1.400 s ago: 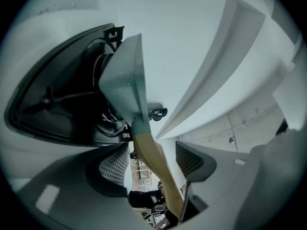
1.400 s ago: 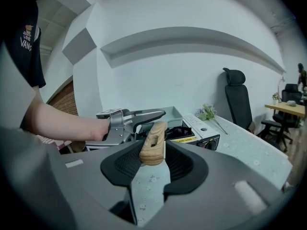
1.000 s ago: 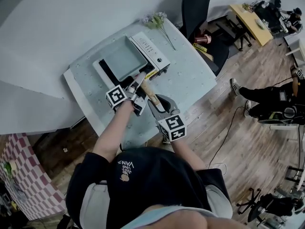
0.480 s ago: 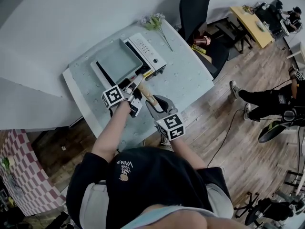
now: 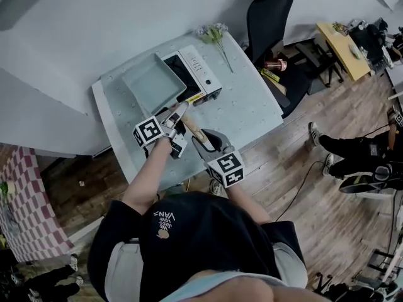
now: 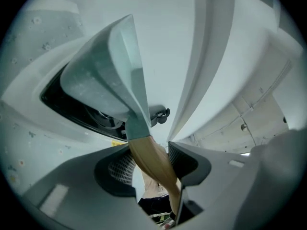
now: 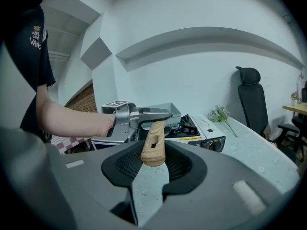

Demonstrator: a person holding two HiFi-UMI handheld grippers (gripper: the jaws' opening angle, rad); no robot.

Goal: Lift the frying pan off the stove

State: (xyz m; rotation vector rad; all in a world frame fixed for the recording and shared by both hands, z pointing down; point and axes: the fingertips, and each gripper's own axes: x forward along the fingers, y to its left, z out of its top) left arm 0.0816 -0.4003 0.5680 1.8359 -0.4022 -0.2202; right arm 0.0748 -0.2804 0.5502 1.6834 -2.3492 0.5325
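Observation:
The square grey-green frying pan [image 5: 153, 82] hangs tilted to the left of the stove [image 5: 198, 71], its wooden handle [image 5: 191, 129] pointing back at me. In the left gripper view the pan [image 6: 100, 80] is raised over the black burner [image 6: 91, 116]. My left gripper [image 5: 179, 111] has just been closing, and its pads now press the handle [image 6: 153, 162] near the pan. My right gripper [image 7: 154, 162] is shut on the handle's end [image 7: 153, 147]. Its view also shows the left gripper [image 7: 144, 113] further up the handle.
The stove [image 7: 201, 128] stands on a pale spotted table [image 5: 245, 112] against the wall. A bunch of flowers [image 5: 214, 35] lies at the table's far corner. A black office chair [image 5: 271, 11] stands behind, and a person [image 5: 352, 156] sits on the floor at right.
The pan has moved left and up off the stove's burner. The left gripper's jaws have closed onto the handle. Both hands shifted slightly with the pan.

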